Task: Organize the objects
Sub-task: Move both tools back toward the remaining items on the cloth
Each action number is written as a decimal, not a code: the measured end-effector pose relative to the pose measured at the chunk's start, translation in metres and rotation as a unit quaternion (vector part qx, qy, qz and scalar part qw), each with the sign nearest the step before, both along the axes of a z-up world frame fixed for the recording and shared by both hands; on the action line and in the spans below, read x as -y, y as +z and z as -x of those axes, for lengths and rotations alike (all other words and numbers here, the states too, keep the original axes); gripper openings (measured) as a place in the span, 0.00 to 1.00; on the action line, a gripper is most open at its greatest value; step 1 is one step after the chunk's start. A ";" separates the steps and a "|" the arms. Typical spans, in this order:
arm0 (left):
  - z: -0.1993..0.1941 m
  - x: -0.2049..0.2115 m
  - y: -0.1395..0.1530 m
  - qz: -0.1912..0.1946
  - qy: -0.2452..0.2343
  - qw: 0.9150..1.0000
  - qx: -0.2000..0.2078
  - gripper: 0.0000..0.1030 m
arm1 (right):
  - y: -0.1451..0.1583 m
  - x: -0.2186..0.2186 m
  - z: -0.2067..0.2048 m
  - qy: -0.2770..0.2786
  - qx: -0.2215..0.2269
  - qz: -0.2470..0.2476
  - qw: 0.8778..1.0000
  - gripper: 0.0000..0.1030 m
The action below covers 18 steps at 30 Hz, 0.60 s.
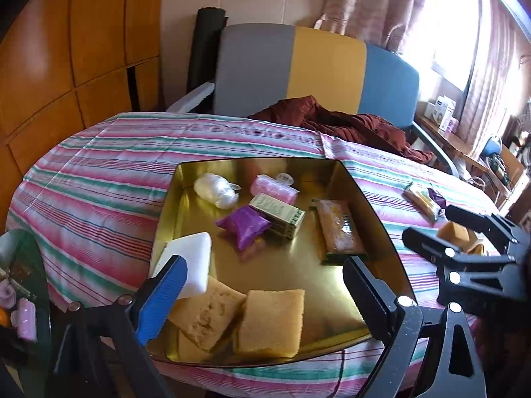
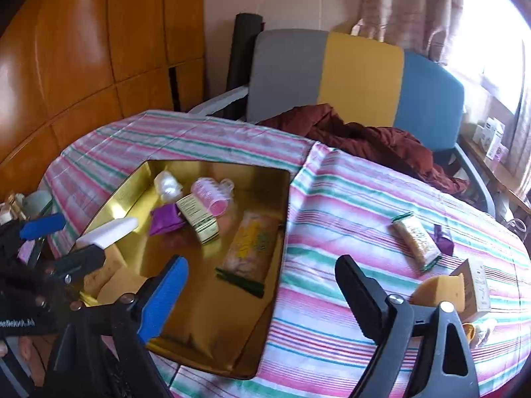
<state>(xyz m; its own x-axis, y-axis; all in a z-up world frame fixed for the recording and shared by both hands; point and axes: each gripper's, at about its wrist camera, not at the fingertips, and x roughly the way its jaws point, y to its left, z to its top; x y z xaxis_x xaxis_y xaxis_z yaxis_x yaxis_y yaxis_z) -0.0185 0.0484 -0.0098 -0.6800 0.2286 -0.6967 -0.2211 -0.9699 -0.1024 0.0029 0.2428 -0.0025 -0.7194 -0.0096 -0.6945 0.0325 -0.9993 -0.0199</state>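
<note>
A gold tray (image 1: 375,219) sits on the striped table. It holds a white sponge block (image 1: 192,258), two yellow sponges (image 1: 270,321), a purple packet (image 1: 244,225), a green-white box (image 1: 278,214), a pink roller (image 1: 273,190), a white wad (image 1: 215,189) and a brown snack pack (image 1: 338,229). My left gripper (image 1: 265,301) is open and empty above the tray's near end. My right gripper (image 2: 262,298) is open and empty above the tray's right rim (image 2: 282,258). On the cloth to the right lie a snack pack (image 2: 415,242), a purple packet (image 2: 443,235), a yellow sponge (image 2: 438,290) and a small box (image 2: 476,285).
A grey, yellow and blue chair (image 1: 318,66) with a dark red cloth (image 1: 341,122) stands behind the table. A wooden cabinet (image 1: 66,49) is at the left. A side shelf with clutter (image 1: 20,298) sits at the near left. A cluttered windowsill (image 1: 444,112) is at the right.
</note>
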 end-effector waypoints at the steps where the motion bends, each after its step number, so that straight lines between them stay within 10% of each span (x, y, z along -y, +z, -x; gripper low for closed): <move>1: -0.001 -0.003 0.000 0.001 -0.005 1.000 0.000 0.93 | 0.001 -0.005 -0.001 -0.007 -0.003 -0.001 1.000 0.90; 18: 0.005 -0.049 0.006 0.001 -0.074 0.997 0.005 0.93 | -0.001 -0.148 -0.043 -0.176 0.006 0.011 0.984 0.90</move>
<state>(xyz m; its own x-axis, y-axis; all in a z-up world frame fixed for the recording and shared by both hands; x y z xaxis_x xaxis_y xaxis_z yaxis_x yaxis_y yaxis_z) -0.0234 0.0978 -0.0042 -0.6320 0.3238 -0.7041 -0.3606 -0.9271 -0.1026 0.0463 0.3908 -0.0039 -0.6726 0.2238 -0.7054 -0.3159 -0.9488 0.0002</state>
